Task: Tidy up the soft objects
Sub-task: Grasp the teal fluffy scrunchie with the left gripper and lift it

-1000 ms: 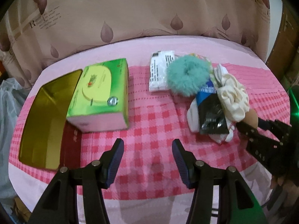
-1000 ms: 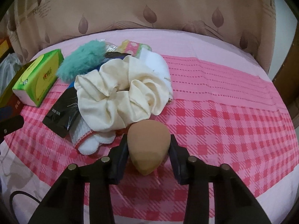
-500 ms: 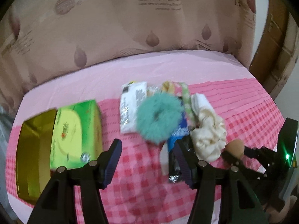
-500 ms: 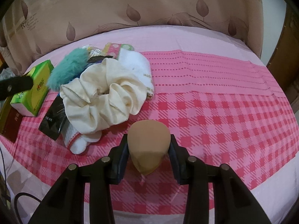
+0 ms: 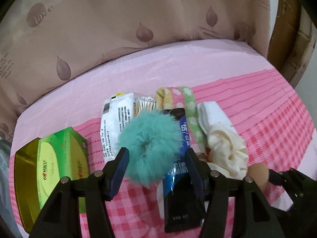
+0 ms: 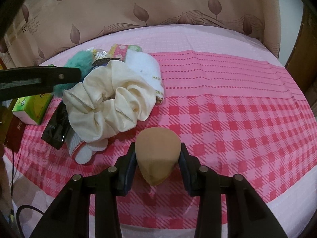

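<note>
Gripping the tan teardrop-shaped makeup sponge (image 6: 158,154) across its widest part, the right gripper (image 6: 158,161) holds it just above the pink checked cloth (image 6: 227,130); judged light and compressible, it needs only gentle pressure. The left gripper (image 5: 156,166) is spread wide, 1 finger either side of the fluffy teal scrunchie (image 5: 150,144), not yet pinching; best taken across its ring. Crowding it are a white printed sachet (image 5: 116,127), a blue-black packet (image 5: 181,178) and a cream satin scrunchie (image 5: 225,150), any easily snagged.

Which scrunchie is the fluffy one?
The teal scrunchie, furry all over, lying framed by the open left hand-held gripper. The cream scrunchie beside it is smooth, folded cloth.
</note>
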Tool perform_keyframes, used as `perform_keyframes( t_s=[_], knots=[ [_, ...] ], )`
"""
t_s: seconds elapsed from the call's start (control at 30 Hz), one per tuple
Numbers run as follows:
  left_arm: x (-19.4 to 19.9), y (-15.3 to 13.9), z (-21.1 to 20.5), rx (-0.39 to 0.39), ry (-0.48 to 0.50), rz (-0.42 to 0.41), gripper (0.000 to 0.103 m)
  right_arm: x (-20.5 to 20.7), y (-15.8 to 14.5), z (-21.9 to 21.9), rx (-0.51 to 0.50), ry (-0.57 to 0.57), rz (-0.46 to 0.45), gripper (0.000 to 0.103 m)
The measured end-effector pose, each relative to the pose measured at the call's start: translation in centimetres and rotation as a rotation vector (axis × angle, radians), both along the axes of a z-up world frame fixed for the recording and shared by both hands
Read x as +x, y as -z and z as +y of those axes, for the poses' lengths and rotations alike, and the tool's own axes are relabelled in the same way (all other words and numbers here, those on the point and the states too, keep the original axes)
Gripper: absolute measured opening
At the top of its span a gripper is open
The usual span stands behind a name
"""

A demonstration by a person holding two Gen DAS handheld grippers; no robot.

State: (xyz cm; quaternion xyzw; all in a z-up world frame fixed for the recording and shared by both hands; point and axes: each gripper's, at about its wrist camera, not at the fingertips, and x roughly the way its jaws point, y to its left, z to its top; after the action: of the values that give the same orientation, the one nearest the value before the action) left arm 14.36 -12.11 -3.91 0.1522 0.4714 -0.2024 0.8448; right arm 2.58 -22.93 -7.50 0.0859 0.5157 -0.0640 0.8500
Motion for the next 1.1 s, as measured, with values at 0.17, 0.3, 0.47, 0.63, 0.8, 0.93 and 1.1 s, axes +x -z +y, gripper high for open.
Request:
perform_keyframes(
  t_s=[0.17,0.3,0.47,0.63,0.8,0.93,1.1],
  knots=[
    [1.5,1.7,-0.5,0.017,-0.028,0.025,0.06,0.2,0.2,-0.2,0.015,-0.004,0.003,0.037],
    [2.0,2.0,-0.3,-0.01,-0.037,0.03,0.035,0.4,0.2,-0.3,0.017,-0.003,0.002,0.037],
    [2.4,2.1,0.3,-0.041,-0.041,0.053,0.015,0.5,0.2,-0.2,0.014,-0.004,0.003,0.037],
    [1.7,1.4,0.6,-0.052,-0.039,0.038,0.013,0.5,0.3,-0.2,0.02,-0.006,0.002,0.037],
    [0.9,0.1,1.8,-0.078,-0.041,0.014,0.013,0.4,0.1,-0.5,0.029,-0.006,-0.007,0.037],
    [0.4,-1.2,3.0,-0.097,-0.063,0.004,0.013,0.2,-0.3,-0.6,0.016,-0.006,-0.023,0.037],
    [-0.2,-3.0,4.9,-0.106,-0.095,-0.016,0.013,0.1,-0.6,-0.8,-0.001,0.012,-0.035,0.036]
  ],
)
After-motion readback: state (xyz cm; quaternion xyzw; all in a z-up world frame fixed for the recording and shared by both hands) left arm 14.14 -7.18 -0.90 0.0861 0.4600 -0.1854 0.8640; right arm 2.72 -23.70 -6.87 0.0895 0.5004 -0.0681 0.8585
